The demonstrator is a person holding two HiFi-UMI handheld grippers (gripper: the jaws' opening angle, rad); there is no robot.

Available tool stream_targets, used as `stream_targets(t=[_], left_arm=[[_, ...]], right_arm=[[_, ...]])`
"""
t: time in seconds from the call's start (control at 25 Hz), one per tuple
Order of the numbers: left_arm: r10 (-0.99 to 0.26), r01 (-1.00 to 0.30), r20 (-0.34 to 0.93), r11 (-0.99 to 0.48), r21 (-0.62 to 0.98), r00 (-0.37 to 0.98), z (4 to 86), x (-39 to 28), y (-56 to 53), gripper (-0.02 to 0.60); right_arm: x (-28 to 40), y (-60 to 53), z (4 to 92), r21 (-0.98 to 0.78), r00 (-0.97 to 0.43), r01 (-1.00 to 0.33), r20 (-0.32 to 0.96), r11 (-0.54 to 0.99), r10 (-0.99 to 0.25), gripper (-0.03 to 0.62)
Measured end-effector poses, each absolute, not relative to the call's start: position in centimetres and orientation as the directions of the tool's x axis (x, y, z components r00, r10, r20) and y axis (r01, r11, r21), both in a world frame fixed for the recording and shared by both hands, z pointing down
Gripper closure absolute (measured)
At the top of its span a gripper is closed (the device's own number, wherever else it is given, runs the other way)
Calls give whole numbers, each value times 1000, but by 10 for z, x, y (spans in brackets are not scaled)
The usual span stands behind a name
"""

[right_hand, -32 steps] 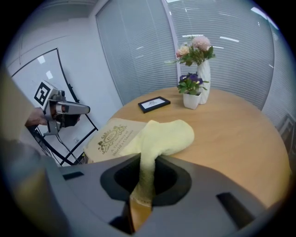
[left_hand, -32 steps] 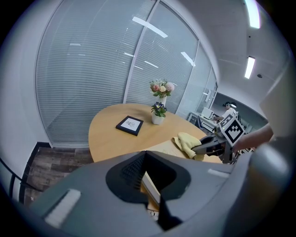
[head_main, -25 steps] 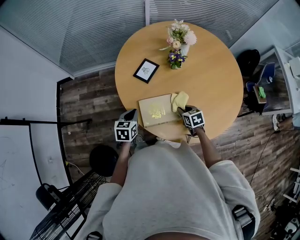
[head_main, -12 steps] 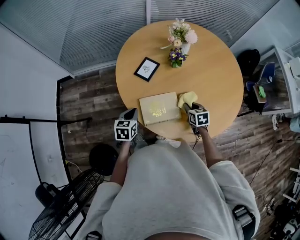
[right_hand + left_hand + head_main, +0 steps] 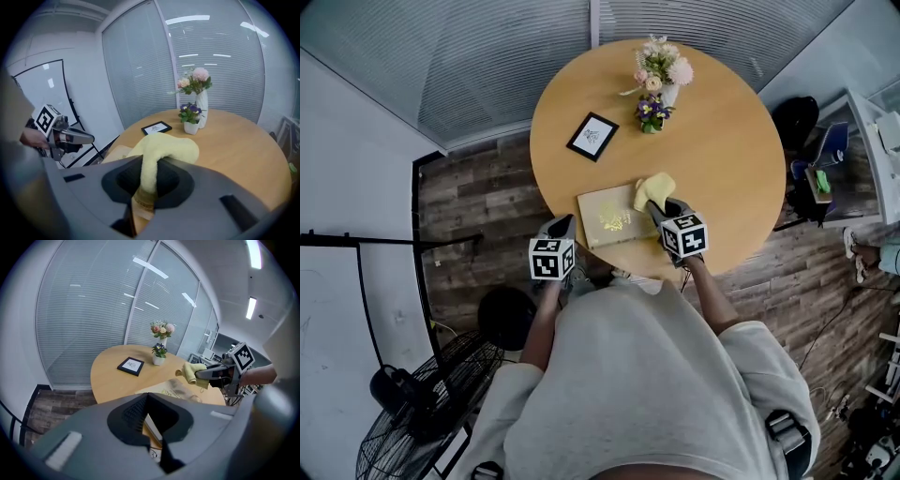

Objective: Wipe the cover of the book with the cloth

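Observation:
A tan book (image 5: 612,218) with a gold emblem lies near the front edge of the round wooden table (image 5: 722,141). My right gripper (image 5: 660,207) is shut on a yellow cloth (image 5: 653,190), which rests over the book's far right corner. In the right gripper view the cloth (image 5: 164,147) folds down between the jaws of that gripper (image 5: 145,197), with the book (image 5: 115,152) below it. My left gripper (image 5: 562,226) hangs just off the table edge, left of the book, jaws together and apart from it. The left gripper view shows the book (image 5: 173,390), the cloth (image 5: 192,372) and the right gripper (image 5: 208,373).
A black picture frame (image 5: 592,139) lies at the table's left. A white vase of flowers (image 5: 661,75) and a small potted plant (image 5: 652,114) stand at the far side. A black stool (image 5: 506,319) and a fan (image 5: 412,441) are on the floor to the left.
My right gripper swung the cloth right, off the book's right edge, then back left onto the book's far right corner. The left gripper has stayed still.

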State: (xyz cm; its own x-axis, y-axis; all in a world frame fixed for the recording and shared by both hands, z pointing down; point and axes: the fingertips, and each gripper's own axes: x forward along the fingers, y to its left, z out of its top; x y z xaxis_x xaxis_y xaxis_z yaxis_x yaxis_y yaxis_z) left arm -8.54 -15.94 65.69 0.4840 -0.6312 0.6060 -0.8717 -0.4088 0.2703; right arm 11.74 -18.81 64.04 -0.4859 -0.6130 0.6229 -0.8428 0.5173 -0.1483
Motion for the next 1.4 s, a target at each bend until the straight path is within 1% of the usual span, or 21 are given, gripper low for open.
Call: stream_targets(t=[0.36,0.64,0.92,1.4], left_arm=[[-648,-884,603,-380,272,465,656,-95,-156,575],[-662,-895,603,-353,274,446,657,-107,-149,575],[-670,-906,609,-320,277,424,659,-122,-141,575],[-668,-912,621,-293,287,410,665,-131,-132,575]], right_arm=[[28,-168,628,-200,-634,-722,575,662,-518,534],[-26,-141,642,-235,-698,-631,588,739,-408,534],[-46,-120,663,-271,-711,-582,628,767,-317,534],[-51,-104,691,-289,-688,-573,678,767,-258,534]])
